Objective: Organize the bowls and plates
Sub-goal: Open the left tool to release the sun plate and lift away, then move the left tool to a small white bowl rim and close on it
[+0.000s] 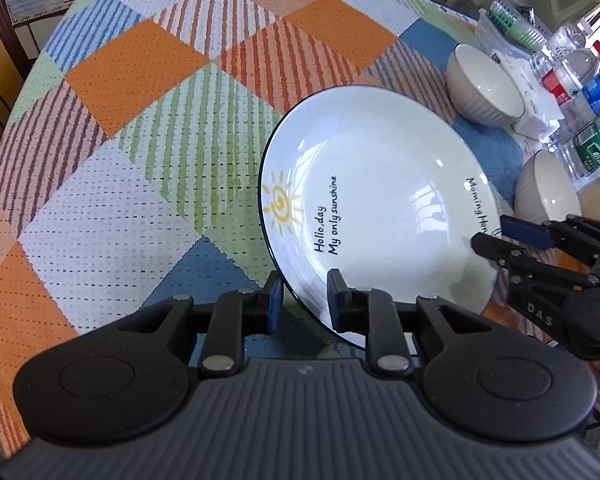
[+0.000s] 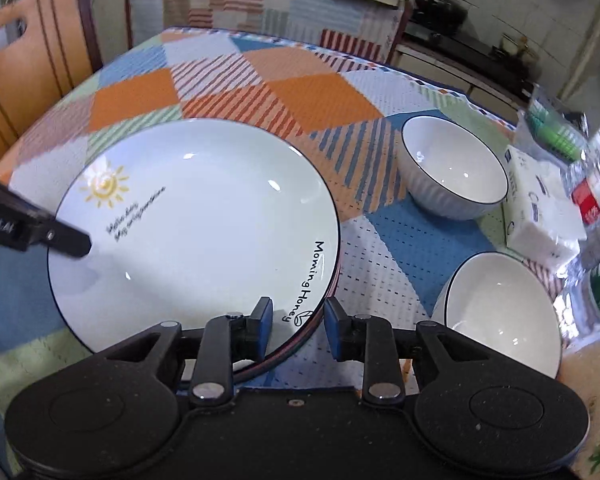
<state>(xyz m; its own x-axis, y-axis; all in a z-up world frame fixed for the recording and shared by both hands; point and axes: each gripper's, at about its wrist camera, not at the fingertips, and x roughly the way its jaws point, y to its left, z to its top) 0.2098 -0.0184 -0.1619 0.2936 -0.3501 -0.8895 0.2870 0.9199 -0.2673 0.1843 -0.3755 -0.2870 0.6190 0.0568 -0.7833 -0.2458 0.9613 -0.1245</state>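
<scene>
A white plate [image 1: 380, 208] with a dark rim, a yellow sun and black lettering is tilted above the chequered tablecloth. My left gripper [image 1: 302, 304] straddles its near rim, one finger on each side, and seems to grip it. My right gripper [image 2: 298, 326] straddles the plate's [image 2: 196, 232] opposite rim by the "Morning Honey" lettering, jaws a little apart around it; it also shows in the left wrist view [image 1: 496, 236]. Two white ribbed bowls stand to the right, the far bowl [image 2: 454, 172] and the near bowl [image 2: 504, 312], also seen in the left view [image 1: 486, 86] [image 1: 548, 192].
A pack of tissues [image 2: 540, 208] and several plastic water bottles [image 1: 580, 92] crowd the table's right edge. A wooden chair [image 2: 32, 68] stands at the far left. The patterned tablecloth [image 1: 140, 120] stretches left and behind the plate.
</scene>
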